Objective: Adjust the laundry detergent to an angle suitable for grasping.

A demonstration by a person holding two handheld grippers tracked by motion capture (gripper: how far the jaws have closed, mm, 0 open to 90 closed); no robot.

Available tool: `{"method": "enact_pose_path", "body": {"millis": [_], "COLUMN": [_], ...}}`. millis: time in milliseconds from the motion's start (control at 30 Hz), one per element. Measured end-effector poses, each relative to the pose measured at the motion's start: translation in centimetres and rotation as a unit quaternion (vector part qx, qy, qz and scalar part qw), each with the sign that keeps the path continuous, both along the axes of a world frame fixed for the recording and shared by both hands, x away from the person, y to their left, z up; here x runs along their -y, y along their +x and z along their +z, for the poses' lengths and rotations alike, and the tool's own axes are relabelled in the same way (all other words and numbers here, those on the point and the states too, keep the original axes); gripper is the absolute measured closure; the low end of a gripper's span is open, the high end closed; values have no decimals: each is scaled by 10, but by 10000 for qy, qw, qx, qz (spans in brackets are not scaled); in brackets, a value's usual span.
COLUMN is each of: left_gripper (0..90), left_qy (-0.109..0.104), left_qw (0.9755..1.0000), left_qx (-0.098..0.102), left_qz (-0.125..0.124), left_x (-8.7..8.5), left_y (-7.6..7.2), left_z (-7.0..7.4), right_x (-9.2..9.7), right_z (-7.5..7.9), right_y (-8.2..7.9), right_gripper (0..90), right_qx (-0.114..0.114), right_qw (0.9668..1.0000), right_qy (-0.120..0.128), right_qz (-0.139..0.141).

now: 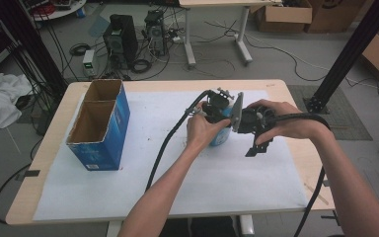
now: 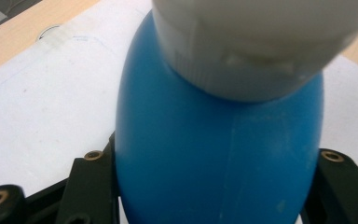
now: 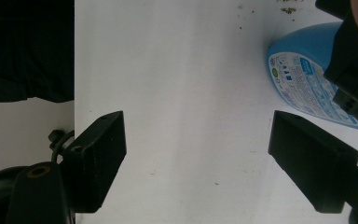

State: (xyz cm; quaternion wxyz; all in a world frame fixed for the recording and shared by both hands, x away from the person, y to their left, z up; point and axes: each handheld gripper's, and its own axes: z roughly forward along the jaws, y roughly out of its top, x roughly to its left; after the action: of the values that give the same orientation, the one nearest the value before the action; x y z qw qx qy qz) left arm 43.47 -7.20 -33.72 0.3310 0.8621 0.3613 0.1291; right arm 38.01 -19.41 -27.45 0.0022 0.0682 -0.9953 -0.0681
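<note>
Mid-table on the white sheet (image 1: pixel 128 197): blue bottle (image 2: pixel 219 163) stands upright, white cap (image 2: pixel 261 42) up. Left gripper (image 2: pixel 214 186) clamps its body, likely steadying it. Right gripper (image 3: pixel 196 158) hovers just beside, jaws spread, empty. Blue carton (image 1: pixel 101 123) waits well apart.

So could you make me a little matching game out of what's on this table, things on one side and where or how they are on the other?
Things:
1. blue bottle
2. cardboard box
3. right gripper
4. white sheet

States:
A. jaws apart, nothing between them
B. stands open-topped at the table's left
C. clamped in the left gripper
D. spread flat over the tabletop

Pairs: 1-C, 2-B, 3-A, 4-D
</note>
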Motion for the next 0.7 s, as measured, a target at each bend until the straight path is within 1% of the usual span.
{"method": "enact_pose_path", "body": {"millis": [167,200,233,267,333,367,400,433,467,500,567,700], "left_gripper": [430,430,430,431,430,431,430,431,430,430,430,430], "left_qy": [-71,-101,-101,-105,-70,-70,-28,-28,14,14,94,96], "left_qw": [10000,9999,9999,9998,9997,9997,9995,9995,9993,9993,9988,9980], "left_qx": [23,43,43,81,123,123,149,149,135,135,146,110], "left_qz": [-54,-89,-89,-138,-200,-200,-266,-266,-345,-345,-455,-620], "left_x": [-7,-11,-11,-15,-21,-21,-27,-27,-34,-34,-41,-55], "left_y": [-3,-5,-5,-7,-10,-10,-13,-13,-16,-16,-21,-29], "left_z": [5,8,8,13,17,17,21,21,24,24,28,34], "right_x": [0,0,0,0,0,0,0,0,0,0,-1,-2], "right_z": [0,0,0,0,0,0,0,0,0,0,0,0], "right_y": [0,0,0,0,0,0,-1,-1,-1,-1,-1,-2], "right_gripper": [191,191,191,191,191,191,191,191,191,191,191,191], "right_qx": [-3,-7,-7,-7,0,0,-2,-4,-3,-2,9,10], "right_qw": [10000,10000,10000,10000,10000,10000,10000,10000,10000,10000,10000,10000], "right_qy": [-12,-7,-7,-10,-7,-7,-1,2,0,3,-4,9], "right_qz": [-5,-5,-5,-4,-5,-5,7,9,12,13,2,27]}}
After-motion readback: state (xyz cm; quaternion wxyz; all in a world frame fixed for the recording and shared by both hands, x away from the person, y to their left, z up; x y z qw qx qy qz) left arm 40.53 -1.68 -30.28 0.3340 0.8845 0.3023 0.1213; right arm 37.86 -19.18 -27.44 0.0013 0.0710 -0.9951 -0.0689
